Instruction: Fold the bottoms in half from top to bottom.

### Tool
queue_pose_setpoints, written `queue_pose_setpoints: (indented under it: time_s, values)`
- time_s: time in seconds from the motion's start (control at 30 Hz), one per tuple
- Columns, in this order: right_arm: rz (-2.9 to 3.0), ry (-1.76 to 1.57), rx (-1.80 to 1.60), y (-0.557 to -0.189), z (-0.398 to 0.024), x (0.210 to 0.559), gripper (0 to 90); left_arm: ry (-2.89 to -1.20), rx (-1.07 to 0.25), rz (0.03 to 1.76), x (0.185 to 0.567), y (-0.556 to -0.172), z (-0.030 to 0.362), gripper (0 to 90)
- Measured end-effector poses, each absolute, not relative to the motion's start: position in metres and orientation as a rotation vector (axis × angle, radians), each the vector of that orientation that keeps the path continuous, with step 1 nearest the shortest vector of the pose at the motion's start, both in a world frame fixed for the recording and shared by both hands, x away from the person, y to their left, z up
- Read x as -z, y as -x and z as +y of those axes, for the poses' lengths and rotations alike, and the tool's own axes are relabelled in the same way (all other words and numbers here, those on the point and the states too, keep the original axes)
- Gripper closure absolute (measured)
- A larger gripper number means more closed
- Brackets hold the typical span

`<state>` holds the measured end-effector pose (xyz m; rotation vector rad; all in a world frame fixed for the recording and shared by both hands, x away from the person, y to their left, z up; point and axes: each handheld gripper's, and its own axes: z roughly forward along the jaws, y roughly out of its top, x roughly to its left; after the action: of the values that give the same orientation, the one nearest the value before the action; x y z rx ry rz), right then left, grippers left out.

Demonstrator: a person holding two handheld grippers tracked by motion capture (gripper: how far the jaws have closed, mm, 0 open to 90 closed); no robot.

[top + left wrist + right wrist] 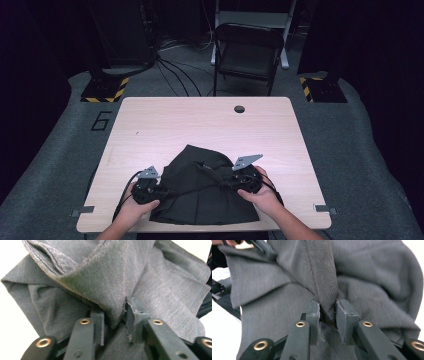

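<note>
Gripping folds of the dark garment (202, 192), left gripper (159, 189) and right gripper (227, 183) face inward.

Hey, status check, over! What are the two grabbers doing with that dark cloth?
Left gripper pinching a cloth fold. Right gripper clamped on a hem. Dark cloth bunched at table's near edge. Nothing in the way.

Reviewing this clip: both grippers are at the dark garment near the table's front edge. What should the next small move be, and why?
Probably lift both grippers a little and draw them apart to spread the cloth. The left gripper and the right gripper each have a fold of the dark garment pinched between their jaws, and the garment lies bunched in a rumpled heap on the table, so tensioning it should flatten the folds.
</note>
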<state>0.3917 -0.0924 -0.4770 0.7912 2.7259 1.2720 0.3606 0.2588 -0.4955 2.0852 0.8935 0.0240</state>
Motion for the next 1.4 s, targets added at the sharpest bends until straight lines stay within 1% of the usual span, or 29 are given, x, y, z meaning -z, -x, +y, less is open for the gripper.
queue_pose_setpoints:
  time_s: [0.03,0.1,0.23,0.47,0.5,0.7,0.87,1.0,1.13,1.27,1.4]
  values:
    - [2.736,-0.793,-1.267,-0.392,-0.094,0.483,72.4,-2.079,-0.032,0.896,0.494,-0.361,0.259,62.8]
    - [2.745,-0.813,-1.261,-0.391,-0.094,0.487,72.1,-2.057,-0.081,0.886,0.485,-0.362,0.259,58.3]
    - [2.768,-0.791,-1.210,-0.388,-0.091,0.497,71.0,-2.024,-0.096,0.894,0.473,-0.368,0.262,49.3]
    - [2.775,-0.825,-1.219,-0.388,-0.093,0.502,70.3,-1.981,-0.107,0.919,0.462,-0.375,0.267,42.8]
    - [2.776,-0.826,-1.223,-0.388,-0.093,0.503,70.3,-1.985,-0.100,0.911,0.458,-0.375,0.268,42.2]
    - [2.774,-0.843,-1.229,-0.388,-0.093,0.504,69.9,-1.981,-0.156,0.884,0.432,-0.379,0.275,41.1]
    - [2.773,-0.837,-1.225,-0.387,-0.094,0.504,69.5,-1.963,-0.208,0.909,0.419,-0.391,0.275,41.1]
    - [2.773,-0.848,-1.226,-0.387,-0.094,0.504,69.3,-1.959,-0.214,0.959,0.430,-0.412,0.271,41.2]
    - [2.772,-0.856,-1.224,-0.386,-0.094,0.504,68.9,-1.969,-0.192,0.998,0.441,-0.422,0.266,41.2]
    - [2.772,-0.848,-1.231,-0.386,-0.094,0.505,68.3,-2.003,-0.161,1.036,0.456,-0.425,0.261,41.2]
    - [2.775,-0.867,-1.229,-0.385,-0.095,0.505,67.5,-1.991,-0.116,1.079,0.466,-0.419,0.262,42.1]
